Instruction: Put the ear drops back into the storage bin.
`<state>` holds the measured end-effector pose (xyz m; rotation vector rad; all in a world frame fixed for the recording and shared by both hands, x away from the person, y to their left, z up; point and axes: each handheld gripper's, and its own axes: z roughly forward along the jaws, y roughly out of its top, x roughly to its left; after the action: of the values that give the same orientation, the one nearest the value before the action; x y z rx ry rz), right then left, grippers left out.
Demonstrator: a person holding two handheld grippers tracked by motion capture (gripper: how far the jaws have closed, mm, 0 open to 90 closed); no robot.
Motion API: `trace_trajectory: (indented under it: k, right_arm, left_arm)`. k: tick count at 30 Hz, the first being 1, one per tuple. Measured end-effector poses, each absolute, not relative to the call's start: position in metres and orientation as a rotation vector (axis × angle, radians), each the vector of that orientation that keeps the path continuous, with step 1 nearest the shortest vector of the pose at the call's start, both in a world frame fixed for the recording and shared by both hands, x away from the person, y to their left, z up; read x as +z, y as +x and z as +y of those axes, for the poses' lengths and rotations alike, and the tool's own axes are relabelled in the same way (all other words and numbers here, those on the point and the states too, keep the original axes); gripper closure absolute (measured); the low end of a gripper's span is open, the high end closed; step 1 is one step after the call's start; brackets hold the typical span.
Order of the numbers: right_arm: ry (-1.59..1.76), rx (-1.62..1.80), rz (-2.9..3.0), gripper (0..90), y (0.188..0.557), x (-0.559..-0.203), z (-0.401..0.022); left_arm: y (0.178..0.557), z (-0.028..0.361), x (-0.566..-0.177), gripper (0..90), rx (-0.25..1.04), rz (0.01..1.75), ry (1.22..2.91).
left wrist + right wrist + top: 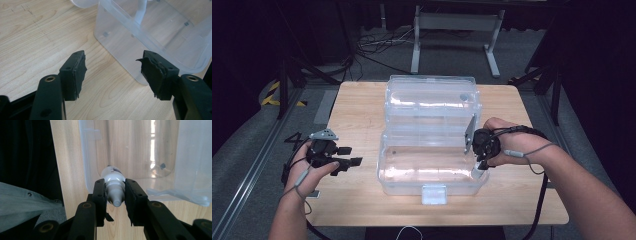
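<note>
The right gripper (115,195) has its jaws clamped on the neck of a small white squeeze bottle (113,180), at the near right corner of the clear plastic bin (432,187), whose lid stands open. The left gripper (113,72) rests with jaws wide and nothing between them, over the wooden table (357,107) just left of the bin.

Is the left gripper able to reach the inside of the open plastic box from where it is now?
Probably yes. The left gripper sits open on the table beside the clear box, whose lid is swung back. Only the box's near wall must be cleared.
</note>
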<state>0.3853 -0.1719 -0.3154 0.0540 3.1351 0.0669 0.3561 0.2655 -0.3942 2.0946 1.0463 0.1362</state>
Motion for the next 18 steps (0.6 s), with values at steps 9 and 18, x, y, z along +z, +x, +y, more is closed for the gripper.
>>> trace_trajectory:
  k: [9, 18]
  right_arm:
    - [0.034, 0.027, 3.154, 71.5, 0.388, -0.334, -0.165]
    - [0.03, 0.003, 3.173, 71.5, 0.392, -0.35, -0.163]
  left_arm:
    - [0.357, 0.267, -0.396, 36.3, 0.136, 1.059, 2.09]
    - [0.357, 0.267, -0.397, 35.9, 0.131, 1.067, 2.083]
